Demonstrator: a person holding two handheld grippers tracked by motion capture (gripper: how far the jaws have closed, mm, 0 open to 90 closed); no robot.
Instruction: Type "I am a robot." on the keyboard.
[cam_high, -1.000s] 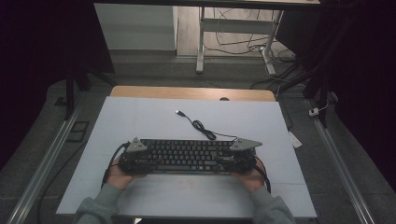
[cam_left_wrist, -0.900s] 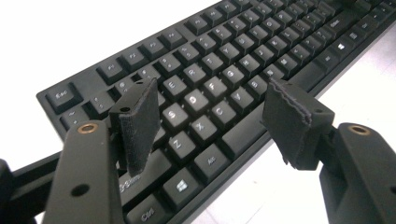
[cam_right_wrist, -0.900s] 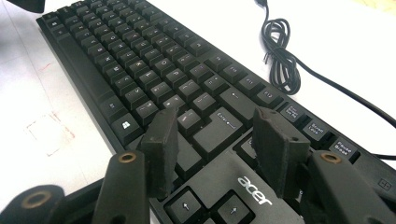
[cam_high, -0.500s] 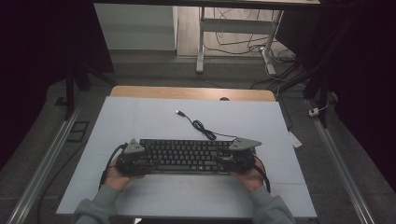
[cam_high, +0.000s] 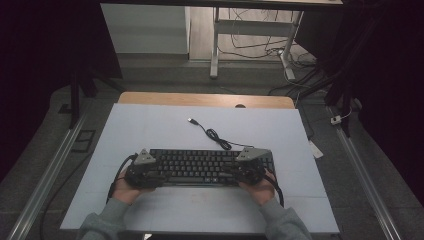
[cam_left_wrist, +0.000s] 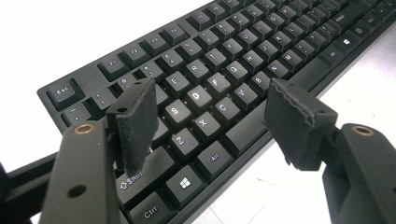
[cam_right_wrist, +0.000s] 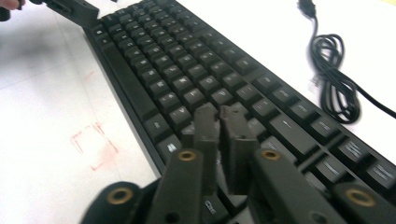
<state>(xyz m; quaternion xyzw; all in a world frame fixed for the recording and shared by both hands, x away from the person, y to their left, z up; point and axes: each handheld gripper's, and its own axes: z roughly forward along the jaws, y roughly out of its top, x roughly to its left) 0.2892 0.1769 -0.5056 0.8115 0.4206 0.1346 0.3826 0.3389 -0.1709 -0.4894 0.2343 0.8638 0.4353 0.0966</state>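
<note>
The keyboard (cam_high: 200, 167) lies flat on the white table (cam_high: 150, 125), near my edge, its coiled cable (cam_right_wrist: 336, 84) trailing off toward the far side. My left gripper (cam_left_wrist: 210, 116) sits over the left end, jaws well apart above the Z and X rows, clamping nothing. My right gripper (cam_right_wrist: 219, 126) is over the right end, jaws together, tips at or just above the keys; I cannot tell if they touch. Judgement: to shift the board squarely, I should seat both tools on the case edges rather than the keycaps, move both ends evenly, and keep the cable clear.
</note>
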